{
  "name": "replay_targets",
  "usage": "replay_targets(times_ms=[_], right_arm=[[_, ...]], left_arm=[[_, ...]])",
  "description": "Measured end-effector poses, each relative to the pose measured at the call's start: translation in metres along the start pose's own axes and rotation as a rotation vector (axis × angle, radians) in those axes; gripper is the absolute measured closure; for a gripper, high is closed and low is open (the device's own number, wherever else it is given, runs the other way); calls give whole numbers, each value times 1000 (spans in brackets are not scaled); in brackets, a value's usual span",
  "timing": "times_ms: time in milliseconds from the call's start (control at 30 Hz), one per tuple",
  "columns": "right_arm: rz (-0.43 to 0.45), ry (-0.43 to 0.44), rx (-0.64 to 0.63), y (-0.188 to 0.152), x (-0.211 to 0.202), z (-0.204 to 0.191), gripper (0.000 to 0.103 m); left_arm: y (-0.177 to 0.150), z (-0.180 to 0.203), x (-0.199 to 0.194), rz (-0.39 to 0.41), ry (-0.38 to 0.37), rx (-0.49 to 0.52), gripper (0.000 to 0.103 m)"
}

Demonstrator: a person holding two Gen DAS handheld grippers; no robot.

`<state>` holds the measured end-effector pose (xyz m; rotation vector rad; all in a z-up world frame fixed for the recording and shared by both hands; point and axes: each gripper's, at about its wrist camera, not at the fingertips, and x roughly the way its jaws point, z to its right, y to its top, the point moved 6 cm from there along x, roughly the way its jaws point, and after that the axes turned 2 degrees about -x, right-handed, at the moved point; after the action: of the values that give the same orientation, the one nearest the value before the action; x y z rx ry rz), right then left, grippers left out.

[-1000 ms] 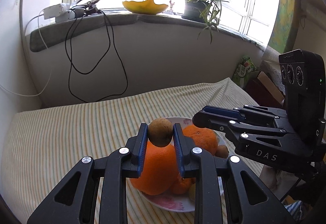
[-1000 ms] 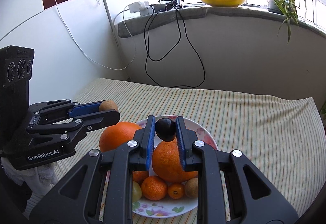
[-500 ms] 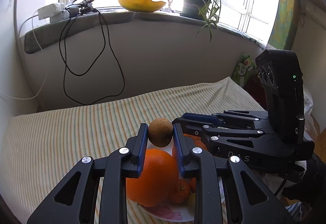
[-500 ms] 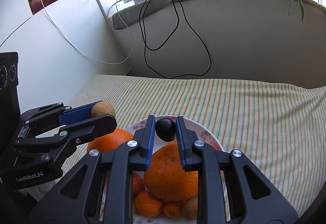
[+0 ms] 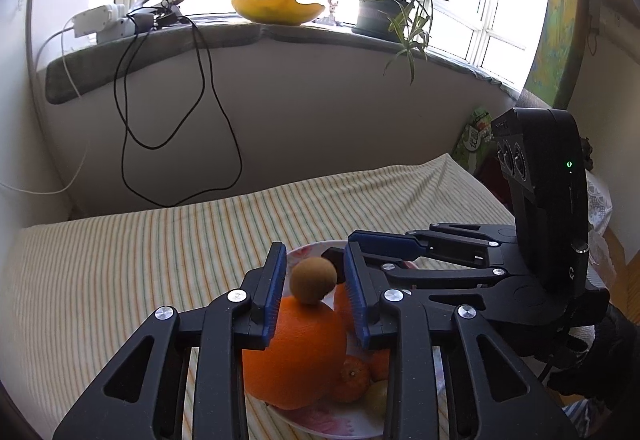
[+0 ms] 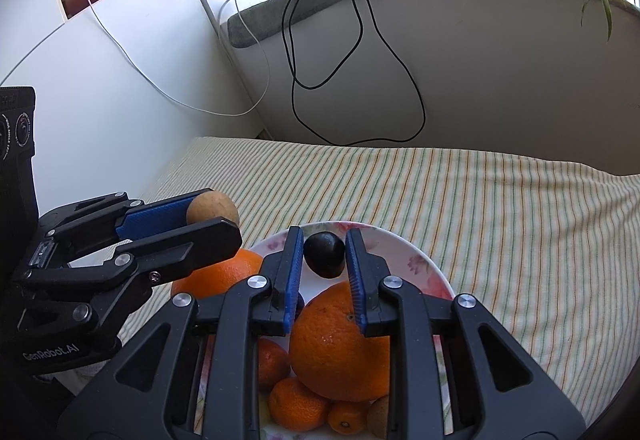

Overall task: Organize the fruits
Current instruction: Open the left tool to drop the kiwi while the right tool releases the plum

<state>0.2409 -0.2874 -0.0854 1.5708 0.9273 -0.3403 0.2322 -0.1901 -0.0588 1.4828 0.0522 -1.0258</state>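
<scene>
A floral white plate (image 6: 404, 242) on the striped cloth holds two big oranges (image 6: 340, 344) and several small mandarins (image 6: 296, 406). My left gripper (image 5: 316, 286) hangs over the plate with its jaws opening. A round brown fruit (image 5: 313, 280) sits between the pads with a gap on each side, resting on the big orange (image 5: 294, 352). My right gripper (image 6: 325, 266) is also opening. A dark plum (image 6: 324, 254) lies between its pads just above the other orange, with thin gaps beside it. The two grippers stand close together over the plate.
Striped cloth (image 5: 120, 280) covers the surface around the plate. Behind it a low wall carries a sill with a yellow bowl (image 5: 278, 8), a potted plant (image 5: 380, 14), a power strip and hanging black cables (image 5: 176, 128). A dark-gloved hand (image 5: 600, 364) holds the right gripper.
Both pairs of jaws have parted slightly. The brown fruit has slipped down onto the big orange. The right gripper has come in closer over the plate, beside the left one.
</scene>
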Motion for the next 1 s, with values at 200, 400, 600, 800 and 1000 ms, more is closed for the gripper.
replay_targets(times_ms=[200,400,600,800,1000], right_arm=[[25,-38,-9,1,-8,4,49],[47,-60,6,-3,-23,12,39],[67,-74,20,-5,-36,15,31],[74,-86,14,-11,-46,12,26],[81,-99,8,-17,-55,7,25]], left_arm=[[0,1,-4,8,1,-2,73],[0,-4,-9,15,7,-24,73],[-2,-2,-17,24,16,-18,68],[-6,3,-27,37,23,0,62],[-10,5,-37,50,39,4,49]])
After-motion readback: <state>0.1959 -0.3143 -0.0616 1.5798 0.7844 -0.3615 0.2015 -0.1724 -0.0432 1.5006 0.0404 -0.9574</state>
